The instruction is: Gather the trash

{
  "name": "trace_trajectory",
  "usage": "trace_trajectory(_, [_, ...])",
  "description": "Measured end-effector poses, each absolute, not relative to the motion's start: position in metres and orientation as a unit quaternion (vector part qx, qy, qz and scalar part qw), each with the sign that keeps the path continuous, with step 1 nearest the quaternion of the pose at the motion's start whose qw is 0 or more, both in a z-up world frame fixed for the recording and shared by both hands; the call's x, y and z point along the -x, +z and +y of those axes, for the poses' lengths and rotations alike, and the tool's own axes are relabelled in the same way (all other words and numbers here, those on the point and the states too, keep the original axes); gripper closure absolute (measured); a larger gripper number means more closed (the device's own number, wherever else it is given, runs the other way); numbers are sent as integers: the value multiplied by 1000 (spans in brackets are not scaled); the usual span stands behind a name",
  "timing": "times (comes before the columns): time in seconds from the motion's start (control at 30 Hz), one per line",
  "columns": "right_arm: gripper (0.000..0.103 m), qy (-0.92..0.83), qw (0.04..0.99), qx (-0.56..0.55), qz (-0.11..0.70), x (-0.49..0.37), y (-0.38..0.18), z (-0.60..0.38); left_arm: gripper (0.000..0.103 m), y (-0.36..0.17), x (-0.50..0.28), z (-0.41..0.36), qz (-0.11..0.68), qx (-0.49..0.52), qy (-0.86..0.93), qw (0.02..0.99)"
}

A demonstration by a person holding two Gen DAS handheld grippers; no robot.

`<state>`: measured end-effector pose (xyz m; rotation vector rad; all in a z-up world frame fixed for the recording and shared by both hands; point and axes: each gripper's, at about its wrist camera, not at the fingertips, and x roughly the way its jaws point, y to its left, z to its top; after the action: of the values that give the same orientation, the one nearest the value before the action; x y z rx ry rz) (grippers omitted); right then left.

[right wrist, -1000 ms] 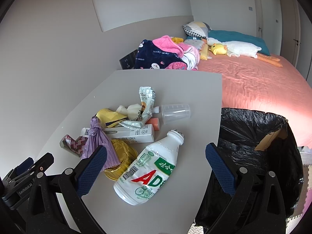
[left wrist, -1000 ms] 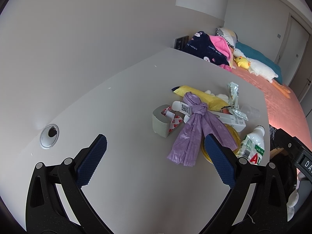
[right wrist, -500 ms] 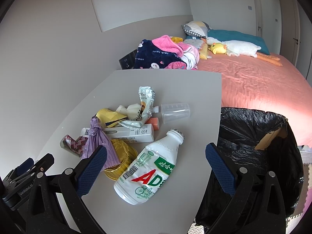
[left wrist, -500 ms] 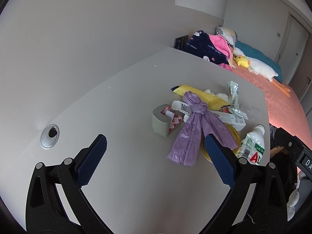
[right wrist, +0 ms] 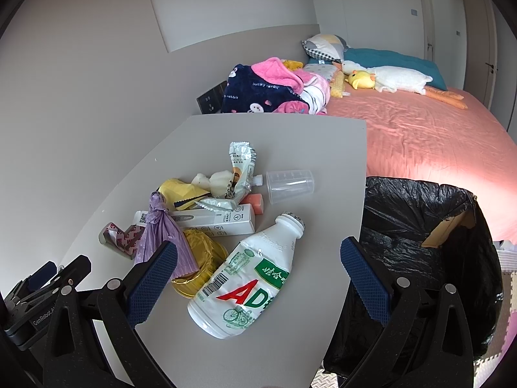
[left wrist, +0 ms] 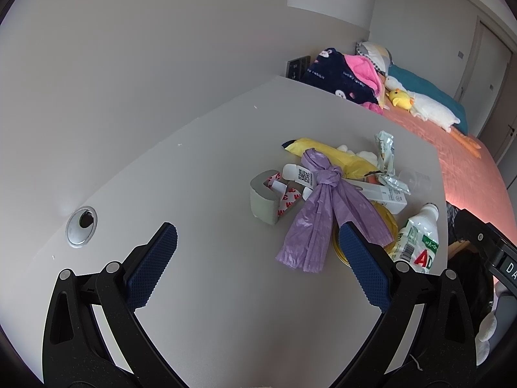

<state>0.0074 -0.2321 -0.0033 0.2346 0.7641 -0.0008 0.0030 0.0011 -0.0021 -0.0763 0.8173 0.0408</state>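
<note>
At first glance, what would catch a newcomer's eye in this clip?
A heap of litter on the grey table: a white AD bottle lying on its side nearest the right gripper, and a knotted purple bag ahead of the left gripper. A black-lined bin stands off the table's right edge.

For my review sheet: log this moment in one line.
left gripper open | right gripper open | bottle on table | bin beside

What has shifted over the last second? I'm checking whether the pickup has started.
Nothing visibly changed. The left tool and right tool hang open and empty over the table; the white bottle, purple bag and the rest of the trash lie untouched beside the black bin bag.
</note>
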Motion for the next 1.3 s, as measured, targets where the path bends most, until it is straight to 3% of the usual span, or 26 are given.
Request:
trace_trajectory(0.53, [2,5,921,-119,370,-6,-6,-236,6,-2,-3,0,400,33,19,916])
trace_trajectory(1.07, [3,12,887,-157,434,-28,-61,-246,6,-29,-21,16,416,56,23,907])
trace_trajectory(1.3, [12,12,868,-199,454,-43,-77,-250,6,-37,-41,18,420,43,24,906])
